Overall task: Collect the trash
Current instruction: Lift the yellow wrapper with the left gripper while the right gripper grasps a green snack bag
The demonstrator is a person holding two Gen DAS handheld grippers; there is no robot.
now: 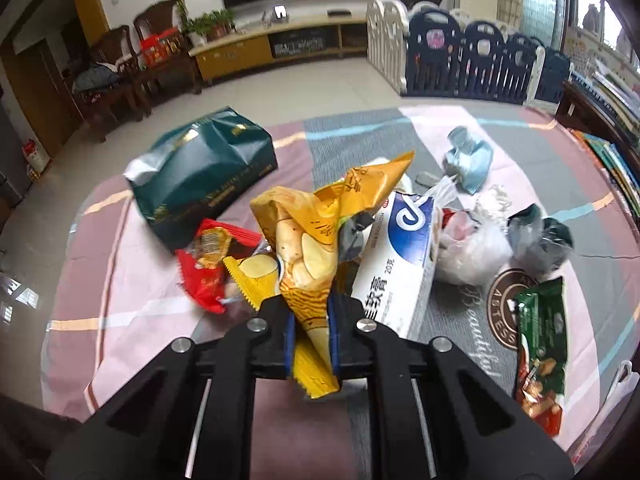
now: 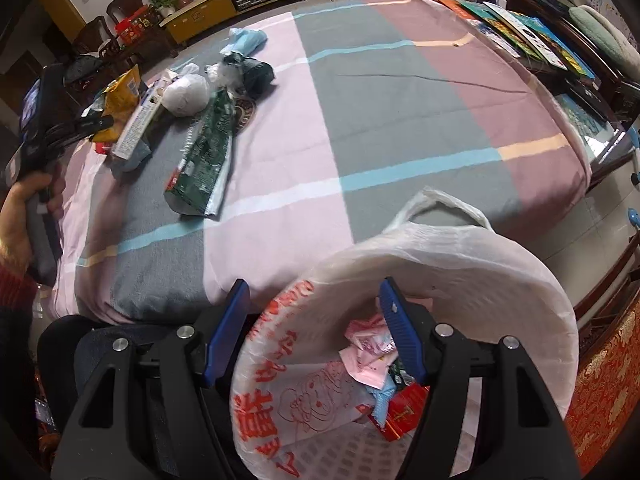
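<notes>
My left gripper (image 1: 311, 320) is shut on a crumpled yellow chip bag (image 1: 316, 236), held a little above the trash pile on the cloth-covered table (image 1: 140, 300). It also shows far left in the right wrist view (image 2: 92, 124). My right gripper (image 2: 314, 304) is open; its right finger (image 2: 400, 328) sits inside the mouth of a white plastic bag with red print (image 2: 460, 272), its left finger outside. The bag holds pink, blue and red wrappers (image 2: 384, 368). A green snack wrapper (image 2: 206, 156) lies on the table.
On the table lie a dark green paper bag (image 1: 208, 172), red wrapper (image 1: 204, 268), white and blue box (image 1: 400, 256), knotted white bag (image 1: 472, 248), dark crumpled plastic (image 1: 540, 240) and blue masks (image 1: 468, 156). Books (image 2: 520, 36) line the far right edge.
</notes>
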